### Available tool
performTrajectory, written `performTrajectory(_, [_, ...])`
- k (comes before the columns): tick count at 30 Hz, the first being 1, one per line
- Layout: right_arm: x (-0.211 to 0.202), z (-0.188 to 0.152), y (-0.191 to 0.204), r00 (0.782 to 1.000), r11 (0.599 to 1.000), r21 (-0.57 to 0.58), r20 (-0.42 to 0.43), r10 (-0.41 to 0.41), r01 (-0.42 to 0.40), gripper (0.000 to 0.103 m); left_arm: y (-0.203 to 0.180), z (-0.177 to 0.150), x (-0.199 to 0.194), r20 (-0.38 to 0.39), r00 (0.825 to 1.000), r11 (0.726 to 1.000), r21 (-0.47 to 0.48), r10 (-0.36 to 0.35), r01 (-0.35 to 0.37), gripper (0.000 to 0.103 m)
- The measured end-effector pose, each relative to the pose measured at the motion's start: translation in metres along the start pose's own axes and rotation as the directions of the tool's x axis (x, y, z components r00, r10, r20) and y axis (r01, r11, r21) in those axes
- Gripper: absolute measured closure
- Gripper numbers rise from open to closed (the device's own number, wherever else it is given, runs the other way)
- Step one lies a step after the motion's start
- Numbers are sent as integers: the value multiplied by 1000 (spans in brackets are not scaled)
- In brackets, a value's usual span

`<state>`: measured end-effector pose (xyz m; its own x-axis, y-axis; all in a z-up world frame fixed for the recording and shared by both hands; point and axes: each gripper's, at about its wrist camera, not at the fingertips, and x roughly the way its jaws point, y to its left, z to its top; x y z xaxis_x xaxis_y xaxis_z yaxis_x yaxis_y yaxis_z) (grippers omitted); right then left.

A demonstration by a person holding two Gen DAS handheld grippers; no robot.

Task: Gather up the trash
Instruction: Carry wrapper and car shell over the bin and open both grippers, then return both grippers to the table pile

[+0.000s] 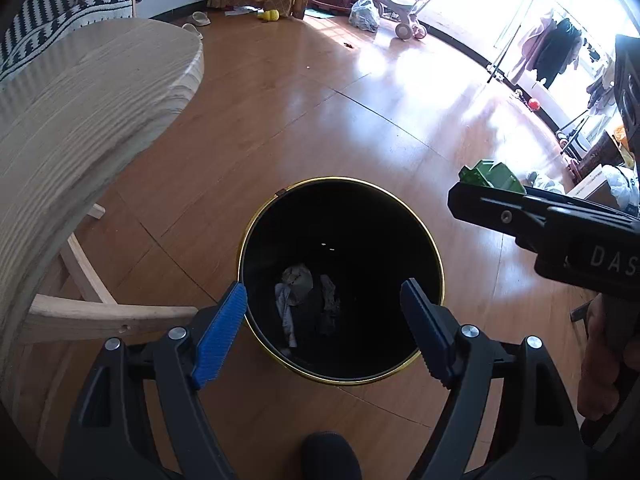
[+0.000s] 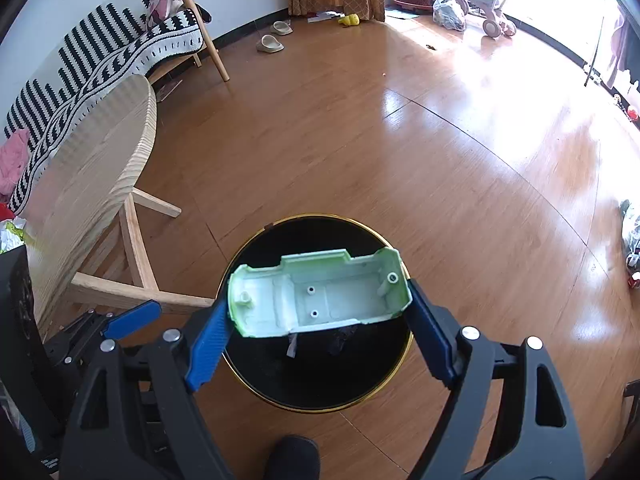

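A black bin with a gold rim [image 1: 439, 256] stands on the wooden floor. Crumpled grey scraps [image 1: 298, 280] lie at its bottom. My left gripper [image 1: 324, 286] hangs open right above the bin's mouth, with nothing between its blue pads. My right gripper [image 2: 316, 300] is shut on a pale green plastic toy-car shell [image 2: 332, 280], gripped end to end with its hollow side up, over the same bin [image 2: 320, 411]. In the left wrist view the shell [image 1: 496, 174] shows at the right, beyond a black finger [image 1: 480, 204] of the right gripper.
A round light-wood table [image 1: 80, 120] [image 2: 88, 168] with slanted legs stands close on the left of the bin. A dark shoe toe [image 1: 332, 454] is just before the bin. A striped sofa [image 2: 100, 52] lines the far wall. Slippers, bags and toys are scattered further off.
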<state>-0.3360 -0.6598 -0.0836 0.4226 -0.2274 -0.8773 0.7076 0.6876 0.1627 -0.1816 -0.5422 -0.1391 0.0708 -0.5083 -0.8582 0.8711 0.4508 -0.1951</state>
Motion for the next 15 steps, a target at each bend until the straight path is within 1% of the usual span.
performTrajectory(4, [3,2,5,1000,1000,-1,-10,-13,13,23,6,-1,-10,12,1000,1000,1,13,-13,24])
performTrajectory(5, [3,2,5,1000,1000,0,-12,-13,13,21,7,-1,-13,16,1000,1000,-1,14,-14,23])
performTrajectory(6, [3,3,7,1000,1000,5,-12,-12,12,16,9,-1,-17,20,1000,1000,-5,16,-16,22])
performTrajectory(7, [2,4,8,1000,1000,8,-8,-13,13,14,10,-1,-20,24,1000,1000,-7,18,-18,21])
performTrajectory(11, [-4,8,16,1000,1000,17,8,-19,18,12,19,-2,-36,45,999,1000,-12,19,-18,19])
performTrajectory(15, [-13,13,42,999,1000,-3,37,-11,11,12,34,-4,-63,84,996,1000,-17,24,-23,15])
